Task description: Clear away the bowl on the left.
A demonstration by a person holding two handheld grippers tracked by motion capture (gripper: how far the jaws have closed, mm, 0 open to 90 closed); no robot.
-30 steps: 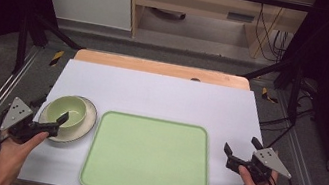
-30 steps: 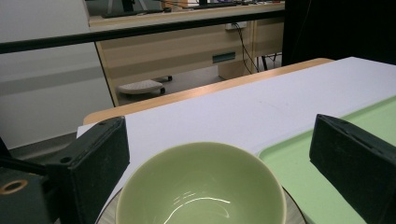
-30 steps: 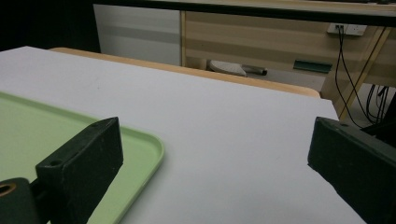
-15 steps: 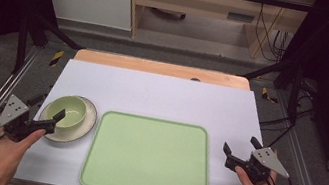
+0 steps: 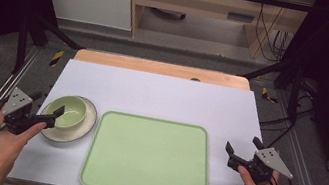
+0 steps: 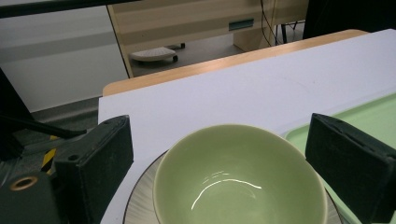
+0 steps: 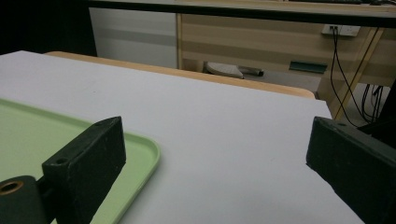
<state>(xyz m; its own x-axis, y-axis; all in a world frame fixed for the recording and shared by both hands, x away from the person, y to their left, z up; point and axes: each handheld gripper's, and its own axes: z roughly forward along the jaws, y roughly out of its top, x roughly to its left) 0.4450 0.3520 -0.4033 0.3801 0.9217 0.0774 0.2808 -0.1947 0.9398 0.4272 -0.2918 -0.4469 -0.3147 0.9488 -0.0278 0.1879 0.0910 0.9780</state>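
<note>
Left gripper (image 5: 49,119) is sitting at the near-left side of the green bowl (image 5: 68,111), jaws spread wide and gripping nothing; in the left gripper view the two pads are flanking the bowl (image 6: 238,179) with clear gaps either side. Bowl is standing upright on a pale ribbed plate (image 5: 87,125) at the left of the white table (image 5: 162,94), just beside the left edge of the green tray (image 5: 149,157). Bowl is looking glazed ceramic: rigid, slick, probably a bit heavy, chips if knocked, so I'm guessing a pinch across the rim wall (one pad inside, one outside) is working better than squeezing the full width. Plate may be sliding or lifting with it, worth watching. Bowl is empty, a light glint on the inside; tray is empty too. Right gripper (image 5: 242,153) is hovering off the tray's right edge, jaws likewise wide apart, holding nothing, over bare tabletop.
</note>
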